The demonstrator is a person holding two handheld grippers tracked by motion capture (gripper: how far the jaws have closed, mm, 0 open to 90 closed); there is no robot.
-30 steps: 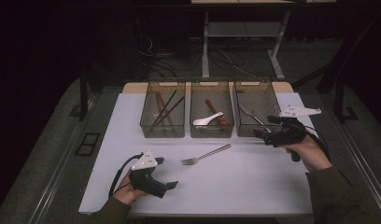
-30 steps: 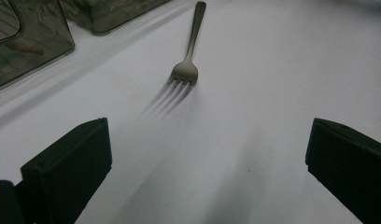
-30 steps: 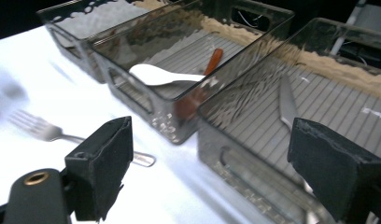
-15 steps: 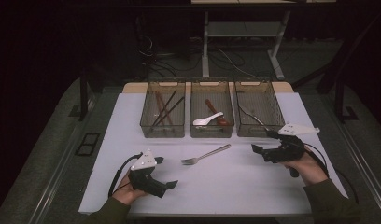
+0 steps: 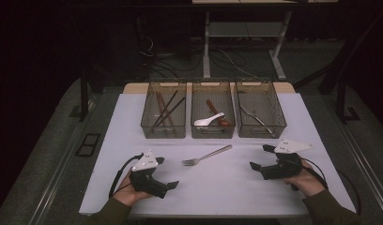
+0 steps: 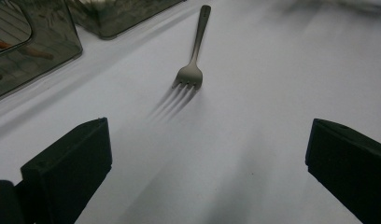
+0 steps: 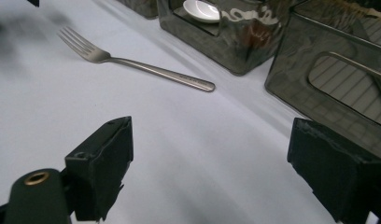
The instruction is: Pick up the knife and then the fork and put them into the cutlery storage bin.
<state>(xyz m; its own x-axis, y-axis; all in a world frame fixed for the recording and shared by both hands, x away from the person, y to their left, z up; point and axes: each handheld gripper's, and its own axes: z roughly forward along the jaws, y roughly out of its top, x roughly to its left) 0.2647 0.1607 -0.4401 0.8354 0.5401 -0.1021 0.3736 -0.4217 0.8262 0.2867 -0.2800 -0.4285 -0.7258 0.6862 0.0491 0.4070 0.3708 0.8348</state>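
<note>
A slim silver metal fork [image 5: 206, 156] lies flat on the white-topped desk [image 5: 110, 140], out in the open just in front of the middle of three smoky clear plastic bins [image 5: 213, 115]. Its long axis runs on a slant: tines toward the near left, handle end toward the far right, aimed at the gap between the middle and right bins. It has not shifted. The left gripper [image 5: 167, 177] rests on the desk to the near left of the tines, jaws spread with nothing between them, where it was. The right gripper [image 5: 262, 157], likewise spread and empty, has dropped from by the right bin to the desk right of the handle.
</note>
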